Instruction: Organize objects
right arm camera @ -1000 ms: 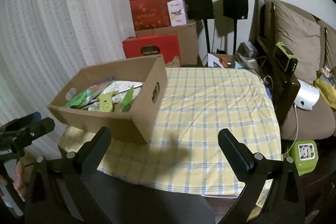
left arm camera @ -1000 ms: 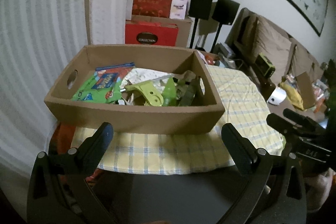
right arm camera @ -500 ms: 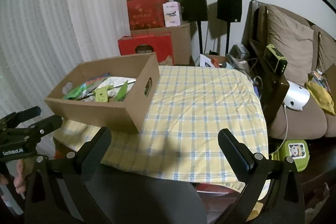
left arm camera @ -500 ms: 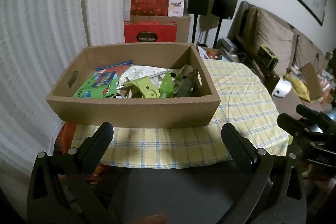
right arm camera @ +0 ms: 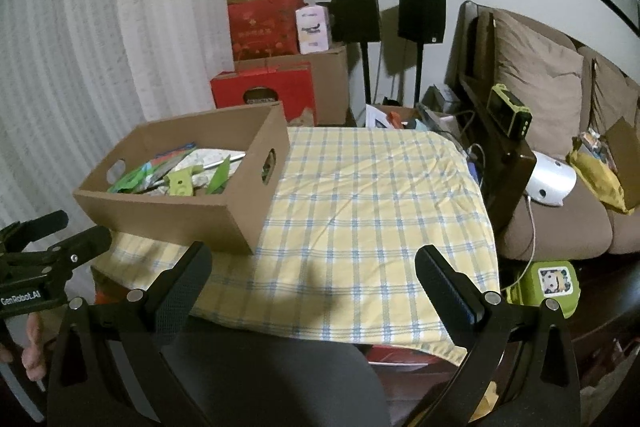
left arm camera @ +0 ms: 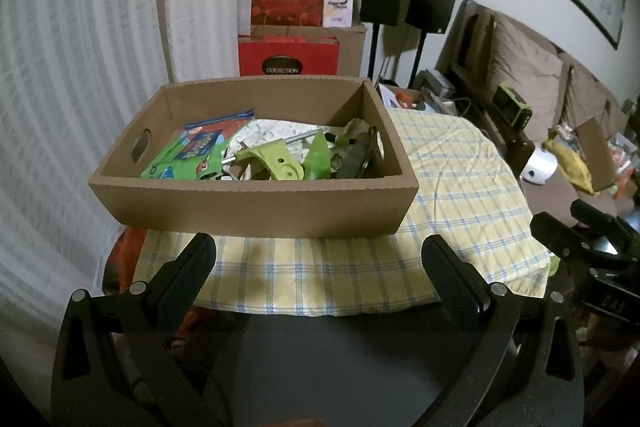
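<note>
A brown cardboard box (left arm camera: 256,207) with hand holes stands on the left part of a table with a yellow checked cloth (left arm camera: 452,187). It holds green snack packets (left arm camera: 180,163), a light green tool (left arm camera: 276,161), a green cone shape (left arm camera: 318,159) and dark items. The box also shows in the right wrist view (right arm camera: 176,211). My left gripper (left arm camera: 318,263) is open and empty, in front of the box and short of the table edge. My right gripper (right arm camera: 312,267) is open and empty, over the cloth's (right arm camera: 372,211) near edge.
Red gift boxes (left arm camera: 288,55) and a carton are stacked behind the table, with two black speakers (right arm camera: 356,13) on stands. A brown sofa (right arm camera: 552,227) with cushions, a white device (right arm camera: 550,179) and a green box (right arm camera: 550,281) lie to the right. White curtains hang on the left.
Both grippers have pulled back and risen a little, so the box and table look smaller and farther. Both stay open and empty. The box's contents have not moved.
</note>
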